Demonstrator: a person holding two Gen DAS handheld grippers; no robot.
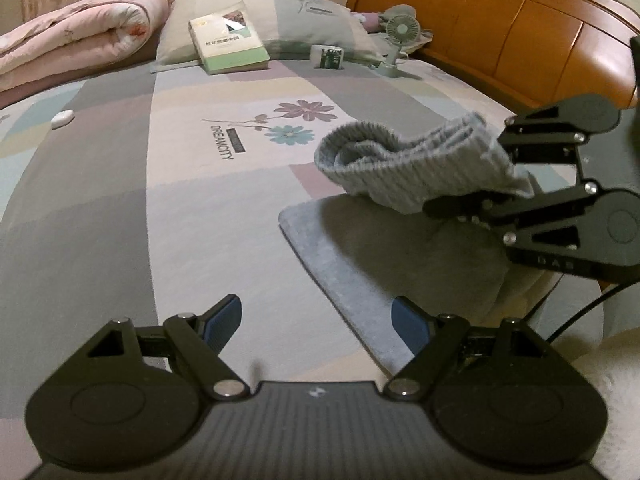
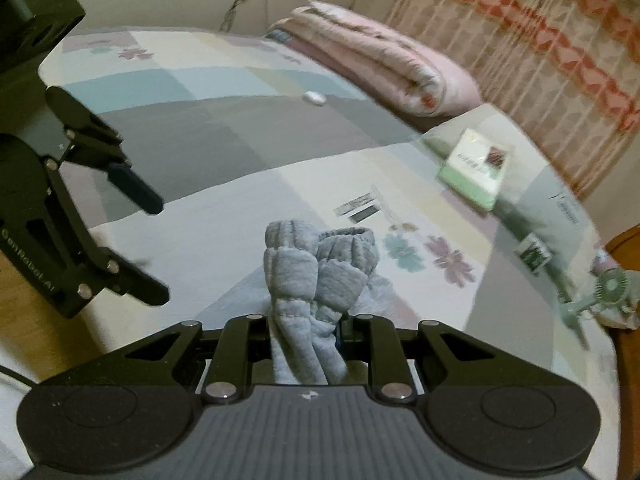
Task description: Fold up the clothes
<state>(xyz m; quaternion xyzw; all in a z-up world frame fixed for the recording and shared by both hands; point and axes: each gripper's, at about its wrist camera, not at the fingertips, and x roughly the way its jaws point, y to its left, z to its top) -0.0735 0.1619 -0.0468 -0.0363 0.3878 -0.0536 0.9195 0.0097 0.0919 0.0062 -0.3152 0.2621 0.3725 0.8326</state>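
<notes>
- Over the near right part of the bedsheet [image 1: 208, 216], my right gripper [image 2: 306, 334] is clamped on the ribbed cuffs [image 2: 316, 264] of a grey knit garment [image 1: 348, 264], both cuffs bunched together between its fingers and lifted clear of the bed.
- Below that lifted end, the rest of the garment lies flat on the sheet, its left edge running diagonally toward my left gripper [image 1: 316, 320].
- My left gripper has its fingers apart and holds nothing; its blue pads [image 1: 226, 316] hover just above the sheet, with the right pad over the garment's near edge.
- Judging by the raised end hanging over the flat part, I am in the middle of a fold, carrying the cuffed end across the body of the garment.
- Next, I judge, the cuffs need laying down squarely on the flat part, so the layers line up, with the free gripper steadying or smoothing the cloth.
- Soft knit like this will likely slump and bunch on release, so the lowering should be slow.
- Far off by the pillow [image 1: 280, 20] lie a book [image 1: 228, 40], a small box [image 1: 327, 57] and a hand fan [image 1: 400, 36], with a pink quilt [image 1: 76, 36] rolled at far left; all sit well apart from the work.
</notes>
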